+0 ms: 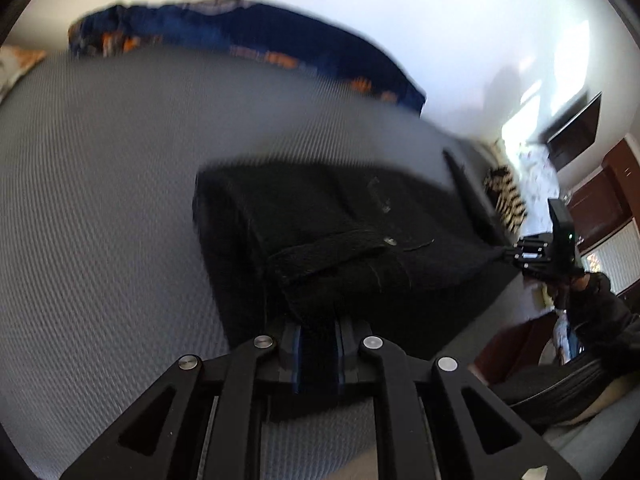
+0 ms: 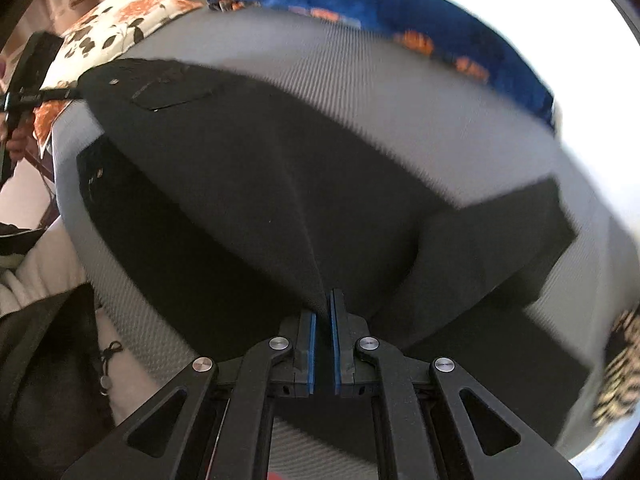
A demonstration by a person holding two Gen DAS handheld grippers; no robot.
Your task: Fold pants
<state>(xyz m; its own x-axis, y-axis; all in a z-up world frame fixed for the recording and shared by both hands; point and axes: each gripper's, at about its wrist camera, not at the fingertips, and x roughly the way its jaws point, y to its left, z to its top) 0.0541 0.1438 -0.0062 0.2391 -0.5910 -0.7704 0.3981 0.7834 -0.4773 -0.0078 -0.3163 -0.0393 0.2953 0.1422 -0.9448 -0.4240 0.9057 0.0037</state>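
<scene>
Black pants point(image 1: 340, 216) lie folded on a grey ribbed bed cover point(image 1: 100, 200). My left gripper point(image 1: 318, 336) is shut on the waistband end, where a button shows. My right gripper point(image 2: 323, 308) is shut on a pinch of the black pants point(image 2: 240, 184) and lifts the fabric above the bed. The right gripper also shows in the left wrist view point(image 1: 532, 252), holding the far edge of the pants. The left gripper shows in the right wrist view point(image 2: 24, 96) at the far left, by the waistband. Both views are blurred by motion.
A blue and orange garment point(image 1: 248, 36) lies along the bed's far edge, also in the right wrist view point(image 2: 420, 20). A floral pillow point(image 2: 116, 24) is at the left. A striped patterned cloth point(image 1: 506, 196) lies at the right. A white wall stands behind the bed.
</scene>
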